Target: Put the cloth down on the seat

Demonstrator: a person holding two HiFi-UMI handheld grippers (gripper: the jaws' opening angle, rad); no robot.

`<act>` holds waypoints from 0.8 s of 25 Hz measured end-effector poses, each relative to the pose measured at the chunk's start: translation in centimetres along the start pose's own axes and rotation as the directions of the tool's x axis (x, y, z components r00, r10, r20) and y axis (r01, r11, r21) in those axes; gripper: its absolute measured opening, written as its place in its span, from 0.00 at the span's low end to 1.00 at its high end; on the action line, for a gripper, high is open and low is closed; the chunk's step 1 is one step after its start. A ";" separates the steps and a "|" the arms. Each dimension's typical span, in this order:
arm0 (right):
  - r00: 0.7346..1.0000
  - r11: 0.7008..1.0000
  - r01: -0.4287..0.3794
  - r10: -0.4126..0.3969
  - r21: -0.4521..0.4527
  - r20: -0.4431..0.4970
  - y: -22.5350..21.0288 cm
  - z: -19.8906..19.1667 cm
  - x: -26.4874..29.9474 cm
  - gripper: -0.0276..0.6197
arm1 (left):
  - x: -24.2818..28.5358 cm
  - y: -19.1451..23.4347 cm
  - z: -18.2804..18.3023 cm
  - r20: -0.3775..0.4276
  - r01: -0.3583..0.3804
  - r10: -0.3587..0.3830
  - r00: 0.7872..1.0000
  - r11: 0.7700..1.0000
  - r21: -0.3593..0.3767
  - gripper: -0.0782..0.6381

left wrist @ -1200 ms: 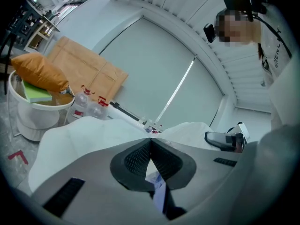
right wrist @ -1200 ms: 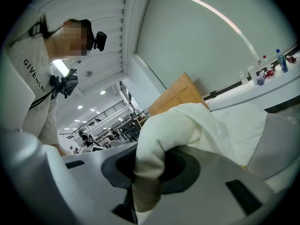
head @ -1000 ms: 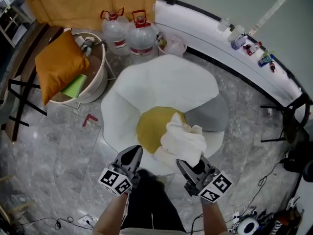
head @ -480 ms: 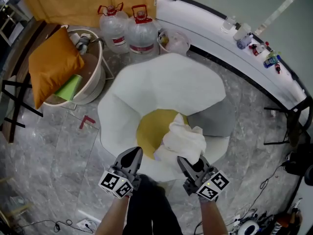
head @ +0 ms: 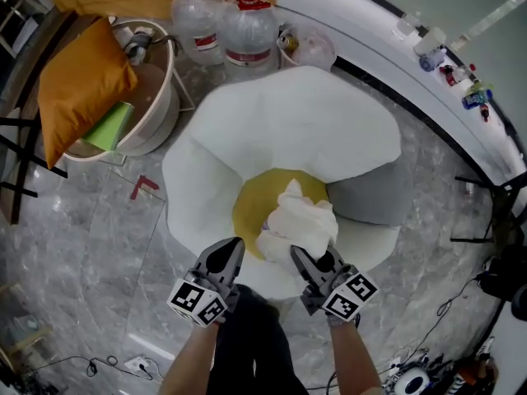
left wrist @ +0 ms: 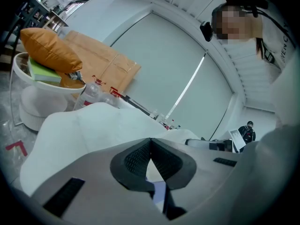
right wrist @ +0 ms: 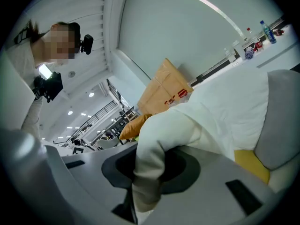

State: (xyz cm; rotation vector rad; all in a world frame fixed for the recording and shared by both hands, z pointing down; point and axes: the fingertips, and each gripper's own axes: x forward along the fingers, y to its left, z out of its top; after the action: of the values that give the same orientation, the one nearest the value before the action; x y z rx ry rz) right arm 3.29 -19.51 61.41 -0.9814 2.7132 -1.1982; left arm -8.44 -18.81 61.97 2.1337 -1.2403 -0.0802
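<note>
A white petal-shaped chair (head: 280,130) has a yellow seat (head: 251,208) at its centre. A bunched cream cloth (head: 298,225) hangs over the seat's right half, pinched at its near end by my right gripper (head: 311,258). The right gripper view shows the cloth (right wrist: 154,149) clamped between that gripper's (right wrist: 149,172) dark pads and draping forward. My left gripper (head: 229,250) hovers over the chair's front edge, left of the cloth. In its own view the left gripper (left wrist: 150,149) has its pads pressed together with nothing between them.
A grey cushion (head: 372,194) lies on the chair's right side. Two water jugs (head: 245,21) stand behind it. An orange cushion (head: 76,81) rests on a round white tub (head: 165,126) at left. A curved white ledge (head: 387,56) carries small bottles (head: 461,81).
My right gripper has carried the cloth leftward, further over the yellow seat. The left gripper stays shut in about the same place.
</note>
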 end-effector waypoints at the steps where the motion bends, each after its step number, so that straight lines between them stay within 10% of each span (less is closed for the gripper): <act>1: 1.000 1.000 -0.006 0.006 -0.004 -0.016 -0.3 -0.6 0.7 0.20 | 0.1 0.5 -0.3 -0.003 -0.002 0.002 1.000 1.000 -0.003 0.13; 20: 0.988 0.999 -0.042 0.036 -0.034 -0.152 -7.8 -9.7 7.8 0.20 | 4.1 7.1 -7.7 -0.055 -0.033 0.033 0.998 0.999 -0.001 0.13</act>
State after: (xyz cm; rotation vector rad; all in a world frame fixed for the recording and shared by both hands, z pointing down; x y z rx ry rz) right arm -1.24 -21.36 75.25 -0.8700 2.8656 -1.2701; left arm -8.72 -20.51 73.14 2.0992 -1.2430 -0.0087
